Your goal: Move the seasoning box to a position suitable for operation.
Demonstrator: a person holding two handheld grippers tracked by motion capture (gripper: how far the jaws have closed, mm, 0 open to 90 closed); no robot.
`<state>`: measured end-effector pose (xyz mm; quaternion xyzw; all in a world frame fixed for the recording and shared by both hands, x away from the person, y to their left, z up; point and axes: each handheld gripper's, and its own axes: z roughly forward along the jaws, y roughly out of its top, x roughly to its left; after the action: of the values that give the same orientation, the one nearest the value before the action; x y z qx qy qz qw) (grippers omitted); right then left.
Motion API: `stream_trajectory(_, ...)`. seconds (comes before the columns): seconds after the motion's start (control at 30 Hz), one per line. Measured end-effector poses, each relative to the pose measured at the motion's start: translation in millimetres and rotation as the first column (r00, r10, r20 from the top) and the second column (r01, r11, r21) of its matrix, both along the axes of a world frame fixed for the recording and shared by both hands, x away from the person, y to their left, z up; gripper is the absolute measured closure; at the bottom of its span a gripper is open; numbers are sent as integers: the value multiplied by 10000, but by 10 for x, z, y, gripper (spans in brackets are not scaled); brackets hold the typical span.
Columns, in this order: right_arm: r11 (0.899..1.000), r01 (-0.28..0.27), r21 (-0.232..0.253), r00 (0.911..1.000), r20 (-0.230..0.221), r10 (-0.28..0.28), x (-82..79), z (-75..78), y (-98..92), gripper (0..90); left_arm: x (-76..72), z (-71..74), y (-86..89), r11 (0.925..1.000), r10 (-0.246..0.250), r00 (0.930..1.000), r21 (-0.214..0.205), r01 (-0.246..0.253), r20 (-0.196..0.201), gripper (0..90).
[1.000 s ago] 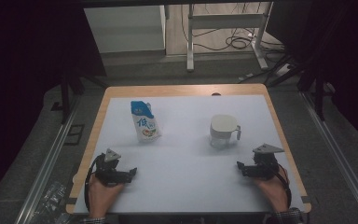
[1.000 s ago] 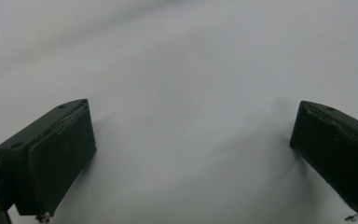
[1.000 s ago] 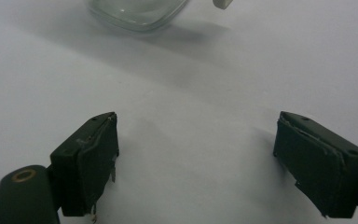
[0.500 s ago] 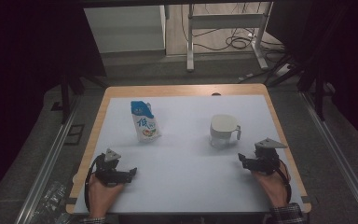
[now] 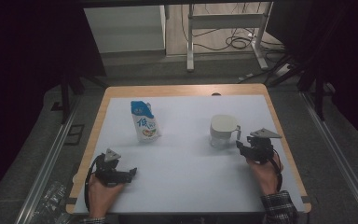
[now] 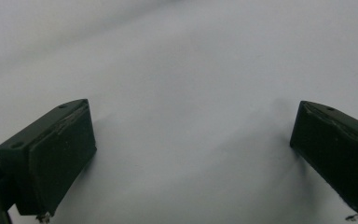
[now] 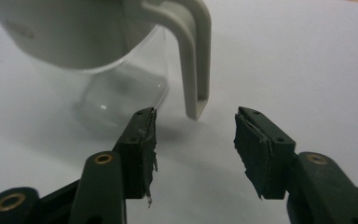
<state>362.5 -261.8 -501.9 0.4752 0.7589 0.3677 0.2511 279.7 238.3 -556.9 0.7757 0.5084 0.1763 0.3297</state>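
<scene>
White table (image 5: 186,177) bears one jug (image 5: 223,130), one pouch (image 5: 145,122); right claw (image 7: 196,140) half-open, closing, empty; left claw (image 6: 191,154) wide, empty.

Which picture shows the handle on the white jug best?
The right gripper view: the handle of the jug is big and close, just beyond the open right gripper. The high view shows it tiny. The left gripper view faces bare table.

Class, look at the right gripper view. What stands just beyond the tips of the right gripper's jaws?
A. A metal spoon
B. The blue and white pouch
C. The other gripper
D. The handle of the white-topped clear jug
D: the jug's white handle hangs just ahead of the right gripper, whose jaws stand apart with nothing between them yet.
</scene>
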Motion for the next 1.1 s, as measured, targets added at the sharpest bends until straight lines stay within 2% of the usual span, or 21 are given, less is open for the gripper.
stream_trajectory(0.47,9990,439,31,9984,345,-440,220,48,156,618,0,0,1,10000,-7,10000,4,7,-3,2)
stream_trajectory(0.67,9977,682,22,9968,428,-683,284,14,190,653,0,1,1,10000,-10,10000,8,10,-3,2)
stream_trajectory(0.93,9977,677,65,9965,481,-679,311,-16,222,719,0,0,3,10000,-30,10000,17,30,-2,2)
stream_trajectory(1.1,9959,858,-284,9923,922,-829,301,-36,263,757,0,0,3,10000,-29,10000,13,29,4,2)
